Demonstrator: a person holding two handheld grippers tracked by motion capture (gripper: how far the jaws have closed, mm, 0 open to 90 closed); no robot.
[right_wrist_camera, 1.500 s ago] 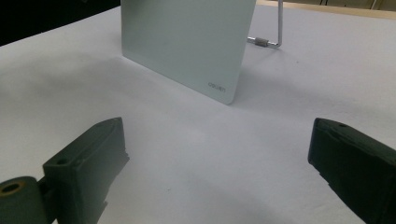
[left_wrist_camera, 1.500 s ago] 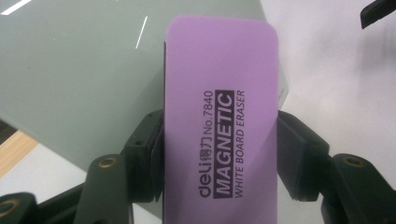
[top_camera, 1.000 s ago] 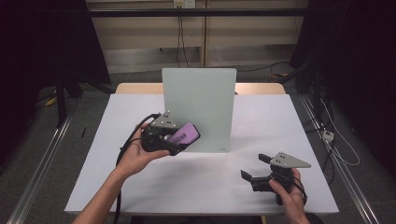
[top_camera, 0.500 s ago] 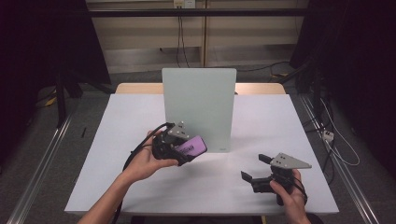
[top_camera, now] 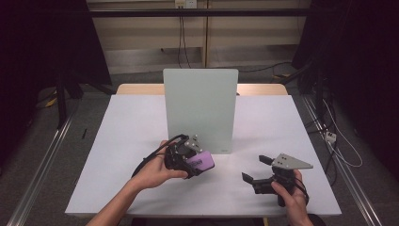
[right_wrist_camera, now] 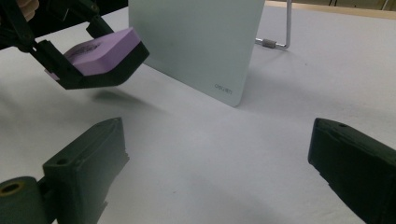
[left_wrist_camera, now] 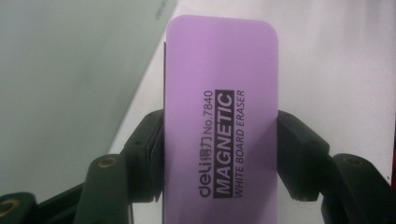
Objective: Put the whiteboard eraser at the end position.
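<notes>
Two jaws of the left gripper clamp the light, rigid purple whiteboard eraser by its long edges, just above the table beside the upright whiteboard; the right gripper rests open-jawed.

Even overhead light brightens the white rectangular table against dark surroundings; close views slightly soft, shadows faint.

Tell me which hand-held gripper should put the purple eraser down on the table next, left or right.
Left. The left hand-held gripper is already shut on the purple whiteboard eraser, held just above the white table beside the upright whiteboard. The right hand-held gripper rests open and apart.
</notes>
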